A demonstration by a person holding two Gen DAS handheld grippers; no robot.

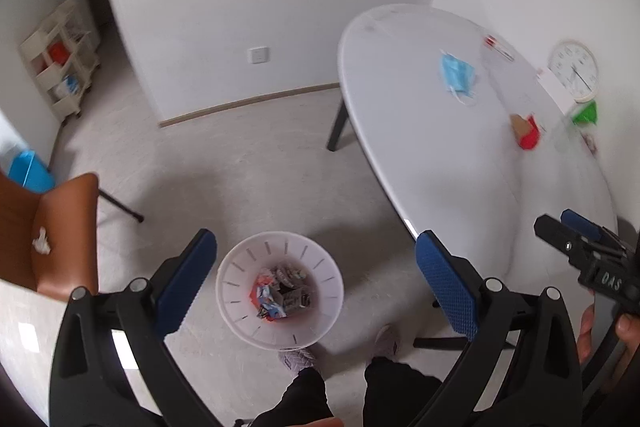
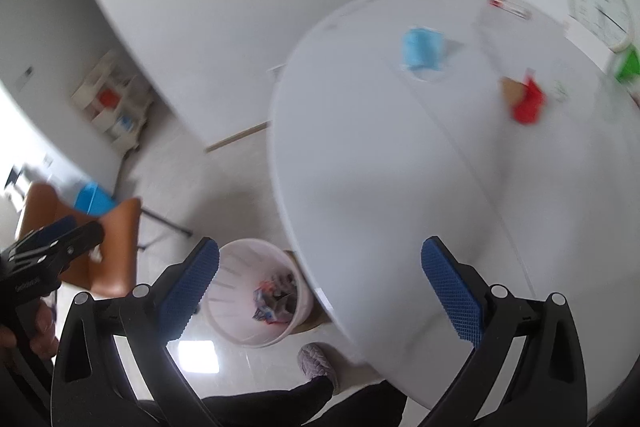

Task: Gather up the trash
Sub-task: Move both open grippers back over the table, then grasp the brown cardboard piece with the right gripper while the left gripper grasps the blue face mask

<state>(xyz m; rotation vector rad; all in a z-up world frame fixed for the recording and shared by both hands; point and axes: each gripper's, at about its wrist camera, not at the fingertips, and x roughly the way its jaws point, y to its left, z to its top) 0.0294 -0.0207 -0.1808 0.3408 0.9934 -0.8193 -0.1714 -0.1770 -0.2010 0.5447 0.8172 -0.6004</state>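
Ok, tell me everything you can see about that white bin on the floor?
The round white plastic waste bin stands upright on the pale floor beside the white round table, just in front of the person's slippers. It widens toward the rim and thin slits are cut into its wall. It has no lid; crumpled colourful wrappers lie at the bottom. Nothing grips it.

In the right wrist view motion blur smears the tabletop (image 2: 400,187), so the red scrap (image 2: 527,105) and the blue face mask (image 2: 423,49) toward its far edge lose their outlines. The tabletop's near edge hides part of the wastebasket (image 2: 240,307). The wrappers (image 1: 280,293) inside are too small to identify.
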